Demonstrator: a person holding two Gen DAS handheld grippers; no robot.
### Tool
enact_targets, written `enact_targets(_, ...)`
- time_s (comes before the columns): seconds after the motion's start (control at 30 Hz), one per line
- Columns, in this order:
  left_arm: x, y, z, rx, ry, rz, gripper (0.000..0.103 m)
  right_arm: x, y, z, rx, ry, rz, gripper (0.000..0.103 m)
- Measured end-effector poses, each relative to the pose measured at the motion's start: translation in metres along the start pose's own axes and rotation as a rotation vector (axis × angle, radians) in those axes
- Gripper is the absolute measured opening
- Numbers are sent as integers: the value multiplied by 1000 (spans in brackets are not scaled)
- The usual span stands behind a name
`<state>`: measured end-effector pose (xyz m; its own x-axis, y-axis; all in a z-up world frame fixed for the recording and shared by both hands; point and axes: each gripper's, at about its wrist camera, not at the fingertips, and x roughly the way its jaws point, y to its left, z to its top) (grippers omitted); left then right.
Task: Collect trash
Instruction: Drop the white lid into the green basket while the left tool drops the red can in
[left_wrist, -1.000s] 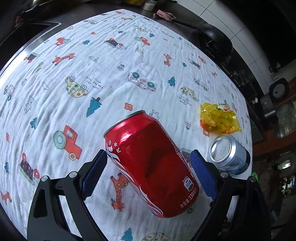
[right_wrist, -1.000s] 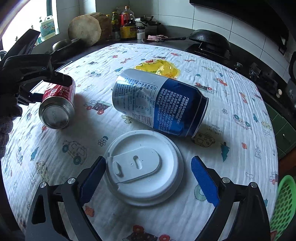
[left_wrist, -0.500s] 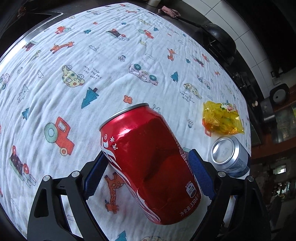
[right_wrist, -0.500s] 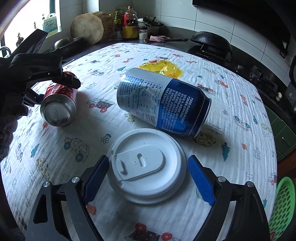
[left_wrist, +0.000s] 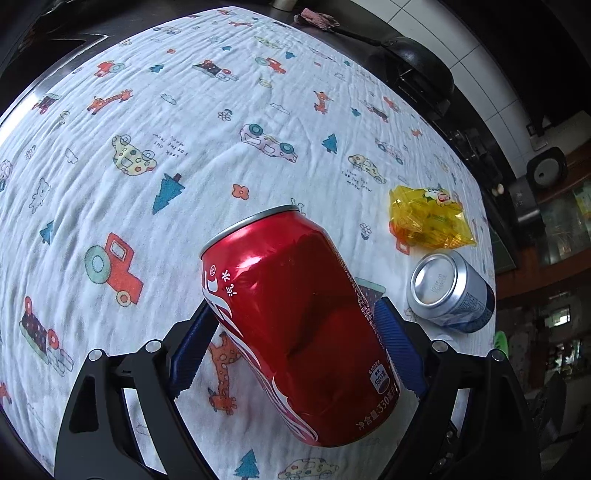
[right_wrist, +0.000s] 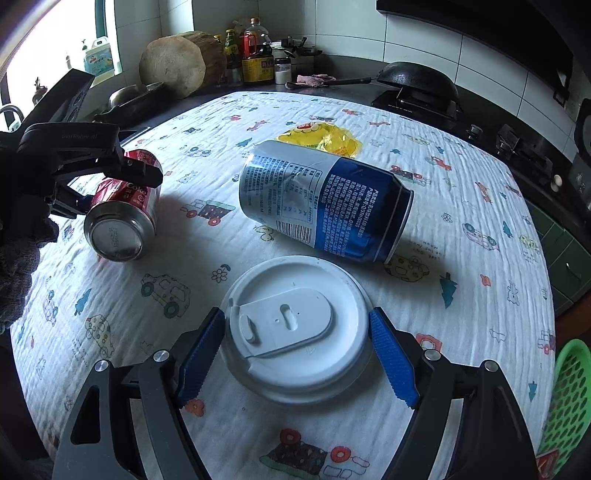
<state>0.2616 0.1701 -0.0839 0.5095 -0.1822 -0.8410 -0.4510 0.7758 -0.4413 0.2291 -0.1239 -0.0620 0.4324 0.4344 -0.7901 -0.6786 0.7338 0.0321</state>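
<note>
Closing on a red can (left_wrist: 295, 325) and a white lid (right_wrist: 295, 328) atop a printed cloth (left_wrist: 184, 110).

Left gripper (left_wrist: 291, 343): narrowing around the dented can, lying sideways, rim aimed away; roomy cloth leftward. Right gripper (right_wrist: 295, 354): narrowing beside the flat lid, contact unclear; blue can (right_wrist: 325, 203) lying crosswise beyond, green basket (right_wrist: 569, 398) at right edge.

**Both grippers angling down, jaws closing**

The left gripper (left_wrist: 291, 343) is pointing steeply down, its jaws closing around the red can (left_wrist: 295, 314); the blue pads are sitting right at the can's sides. The right gripper (right_wrist: 295, 354) is tilting down likewise, its jaws closing on the white lid (right_wrist: 295, 328) between them, pads just beside its rim. A dark sleeve is showing at the far left.
</note>
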Motion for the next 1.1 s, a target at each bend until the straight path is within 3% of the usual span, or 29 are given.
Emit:
enact_targets(0.23,-11,-15,-15,70,25,-33,83,-30,-12,-10,48,-31,1,76)
enact_targets(0.47,-20,-50,-39,178,80,-99,83,-75,-43,-35,131,-75,-59,76)
enact_targets(0.87,-17,-162,-76,372,146,-209,83,-146,-185,-102,403,-90,-316,77)
enact_targets(1.1,1,-231,-98,469,194,-262,83,-149,-251,-150,533,-32,-401,77)
